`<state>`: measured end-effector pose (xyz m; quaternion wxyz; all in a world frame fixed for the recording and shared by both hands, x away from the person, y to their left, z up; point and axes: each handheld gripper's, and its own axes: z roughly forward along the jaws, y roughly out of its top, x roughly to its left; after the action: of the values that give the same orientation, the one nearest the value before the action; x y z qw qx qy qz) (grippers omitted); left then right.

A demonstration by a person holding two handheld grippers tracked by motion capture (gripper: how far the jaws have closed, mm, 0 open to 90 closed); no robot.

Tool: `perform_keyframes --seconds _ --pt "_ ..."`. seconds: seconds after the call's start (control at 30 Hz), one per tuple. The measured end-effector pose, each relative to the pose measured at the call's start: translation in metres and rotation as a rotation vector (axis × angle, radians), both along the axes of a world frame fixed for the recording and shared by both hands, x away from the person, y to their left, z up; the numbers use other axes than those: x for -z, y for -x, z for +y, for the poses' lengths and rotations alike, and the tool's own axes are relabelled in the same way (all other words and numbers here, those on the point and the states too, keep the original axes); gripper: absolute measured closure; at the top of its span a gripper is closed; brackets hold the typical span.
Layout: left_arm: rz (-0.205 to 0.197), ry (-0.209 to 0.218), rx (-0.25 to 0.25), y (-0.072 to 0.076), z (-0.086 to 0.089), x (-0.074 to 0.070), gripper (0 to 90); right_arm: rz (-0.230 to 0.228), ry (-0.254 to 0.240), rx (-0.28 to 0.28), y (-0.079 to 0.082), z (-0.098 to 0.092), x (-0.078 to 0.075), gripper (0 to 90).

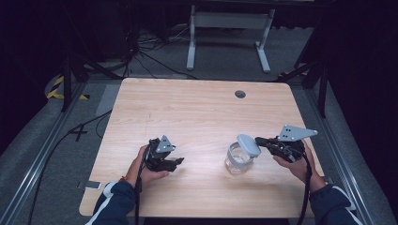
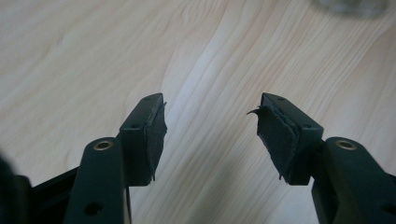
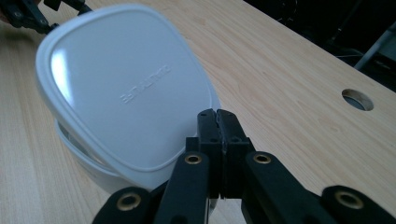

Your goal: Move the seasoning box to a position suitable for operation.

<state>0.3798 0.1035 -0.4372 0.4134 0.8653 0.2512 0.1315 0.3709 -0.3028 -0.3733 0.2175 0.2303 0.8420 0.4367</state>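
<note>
The right tool [image 1: 261,141] is clamped on the edge of a pale grey lid [image 1: 248,145], its jaws pressed together over the rim, as the right gripper view shows [image 3: 218,122]. The lid [image 3: 126,88] is tilted, its right edge raised and its left edge low over the mouth of a clear glass container [image 1: 238,160] that stands on the wooden surface [image 1: 197,108], right of centre and toward the near edge. Whether the low edge touches the container's rim cannot be told. The step in hand looks like the lid being put on or taken off the container.

The left tool [image 1: 174,161] rests on the surface well to the left of the container, jaws apart with nothing between them; the left gripper view shows bare wood between its worn pads [image 2: 157,135] and the container's base [image 2: 350,6] blurred at the far edge.

To do this well, the right tool should probably keep its bite narrow and near the rim, so the lid can pivot flat without the jaws fouling the glass. The tilt should be levelled slowly, low edge first. The container is light-looking and unheld, so a sideways push could slide or tip it; bringing the left tool over to steady its wall would help. A cable hole [image 1: 240,94] lies far off and is no hindrance.
</note>
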Motion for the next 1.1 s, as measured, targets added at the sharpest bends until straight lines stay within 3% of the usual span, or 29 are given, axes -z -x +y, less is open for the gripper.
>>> perform_keyframes --seconds 0.13,0.2,0.33,0.57,0.77,0.83,0.97,1.1 --pt "-0.027 0.047 0.063 0.002 -0.028 -0.017 56.5 0.001 0.011 -0.006 0.001 0.001 0.000 90.0" --pt "-0.055 0.031 0.092 0.004 -0.043 -0.022 58.8 -0.002 0.017 -0.004 0.001 0.003 0.001 90.0" --pt "-0.056 0.034 0.119 0.004 -0.058 -0.024 58.8 -0.020 -0.006 -0.004 0.003 0.001 -0.002 89.9" --pt "-0.057 0.036 0.140 0.001 -0.066 -0.026 62.1 -0.013 -0.004 -0.048 0.007 0.008 -0.004 90.0" --pt "-0.065 0.040 0.156 0.000 -0.068 -0.028 66.2 -0.009 0.000 -0.037 0.006 0.008 -0.004 90.0" --pt "-0.080 0.043 0.194 0.001 -0.070 -0.030 71.8 -0.011 -0.003 -0.029 0.004 0.007 -0.004 90.0" --pt "-0.087 0.045 0.222 0.002 -0.078 -0.033 81.9 -0.010 -0.006 -0.027 0.004 0.007 -0.004 90.0" --pt "-0.092 0.058 0.243 0.003 -0.086 -0.037 83.8 -0.010 -0.006 -0.023 0.004 0.007 -0.003 90.0"
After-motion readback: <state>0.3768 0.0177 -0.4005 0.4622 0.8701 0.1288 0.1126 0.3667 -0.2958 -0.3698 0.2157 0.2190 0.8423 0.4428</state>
